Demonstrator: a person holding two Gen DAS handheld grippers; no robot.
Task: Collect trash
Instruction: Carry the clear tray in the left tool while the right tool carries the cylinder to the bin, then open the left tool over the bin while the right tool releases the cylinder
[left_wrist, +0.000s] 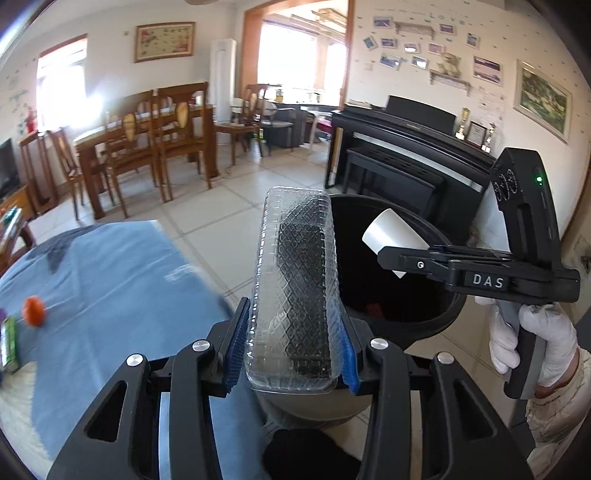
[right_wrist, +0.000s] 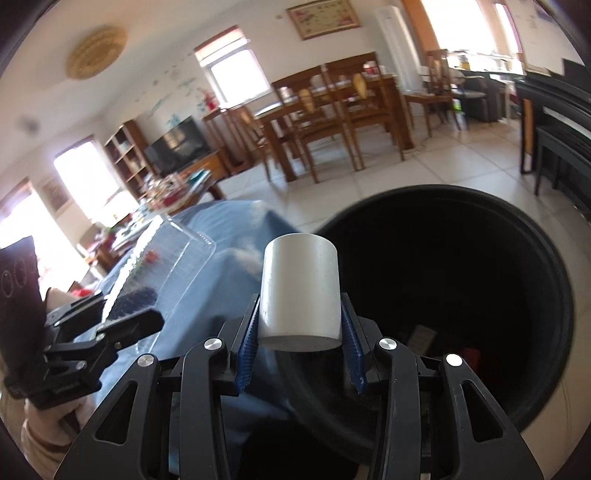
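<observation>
My left gripper (left_wrist: 293, 350) is shut on a clear plastic clamshell container (left_wrist: 295, 288), held at the near rim of the black trash bin (left_wrist: 436, 321). My right gripper (right_wrist: 300, 354) is shut on a white paper cup (right_wrist: 300, 291), held at the bin's left rim (right_wrist: 546, 302). In the left wrist view the right gripper (left_wrist: 391, 254) holds the cup (left_wrist: 391, 230) over the bin's opening. In the right wrist view the left gripper (right_wrist: 122, 325) and the clear container (right_wrist: 162, 254) are at the left, over the blue cloth.
A table with a blue cloth (left_wrist: 110, 280) lies left of the bin, with an orange fruit (left_wrist: 34, 311) and a green pack (left_wrist: 9, 343) on it. Some trash lies inside the bin (right_wrist: 424, 338). A black piano (left_wrist: 399, 147) stands behind the bin. Wooden dining chairs (left_wrist: 147, 140) stand farther back.
</observation>
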